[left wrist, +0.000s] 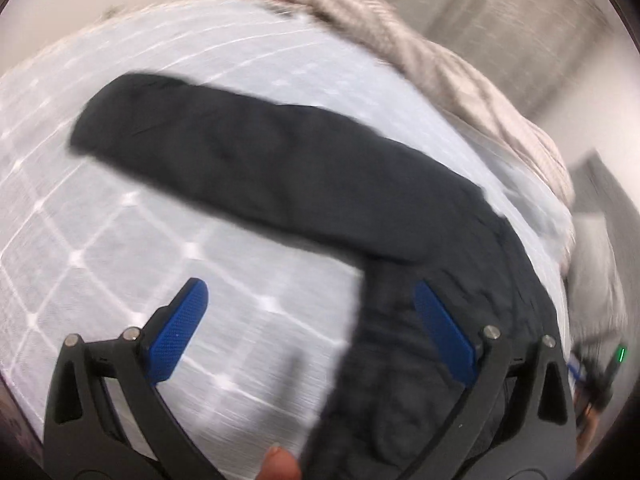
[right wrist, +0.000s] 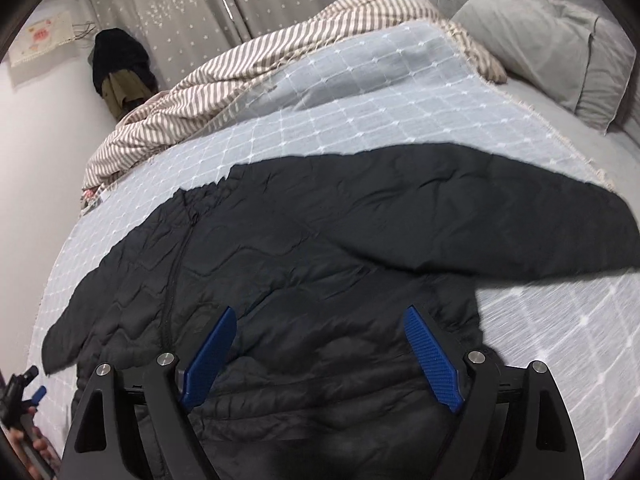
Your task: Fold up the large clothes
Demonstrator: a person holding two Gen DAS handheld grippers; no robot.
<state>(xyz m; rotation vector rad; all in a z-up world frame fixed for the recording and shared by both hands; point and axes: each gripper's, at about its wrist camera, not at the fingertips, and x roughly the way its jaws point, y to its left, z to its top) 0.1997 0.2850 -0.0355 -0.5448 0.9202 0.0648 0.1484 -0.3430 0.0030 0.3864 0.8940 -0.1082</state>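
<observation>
Both wrist cameras tilt down, close above the bed; left view blurred. They share the black quilted jacket [right wrist: 320,248] on the checked bedspread [left wrist: 120,264].

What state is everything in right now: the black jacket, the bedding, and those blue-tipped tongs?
Black jacket: lying flat on the bed, zipped, one sleeve stretched out to the side.
Blue checked bedspread: spread under the jacket.
Striped blanket: bunched up at the bed's far edge.
Pillow: lying at the head of the bed.
Left tongs: open, holding nothing.
Right tongs: open above the jacket, holding nothing.
</observation>
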